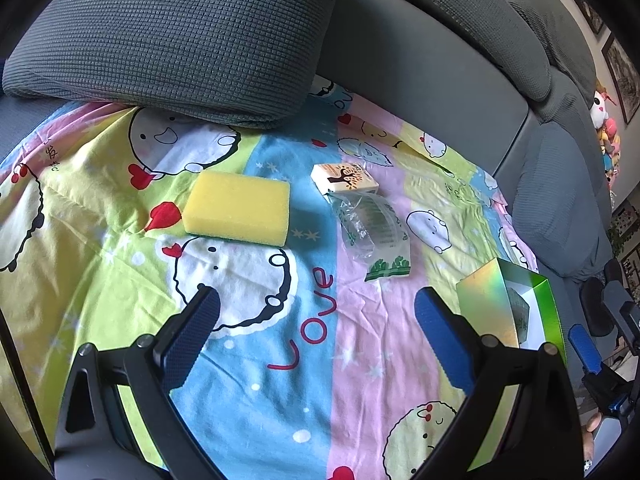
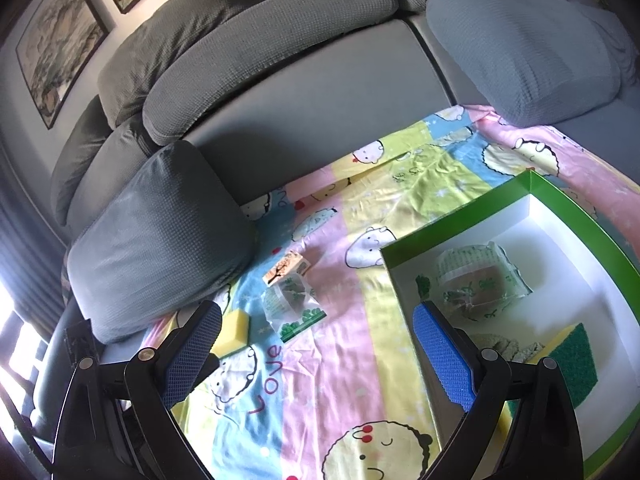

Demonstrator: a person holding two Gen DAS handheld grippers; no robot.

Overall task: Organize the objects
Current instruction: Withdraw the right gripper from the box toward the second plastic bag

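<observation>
On the cartoon-print sheet [image 1: 304, 360] lie a yellow sponge [image 1: 238, 208], a small white and orange box [image 1: 344, 178] and a clear plastic packet with green print [image 1: 372, 236]. My left gripper [image 1: 316, 312] hovers open in front of them, holding nothing. The green box with a white inside [image 2: 532, 216] sits at the right. It holds a similar clear packet [image 2: 476, 280], a yellow-green scouring sponge [image 2: 568, 356] and a greyish pad [image 2: 504, 346]. My right gripper [image 2: 316, 330] is open over the sheet, its right finger at the box's near corner.
Grey sofa cushions [image 1: 172, 36] press on the sheet's far edge, with the sofa back [image 2: 304, 92] behind. Another cushion [image 2: 160, 240] lies at the left of the right wrist view. Framed pictures [image 2: 56, 44] hang on the wall. Soft toys [image 1: 606, 128] sit at the far right.
</observation>
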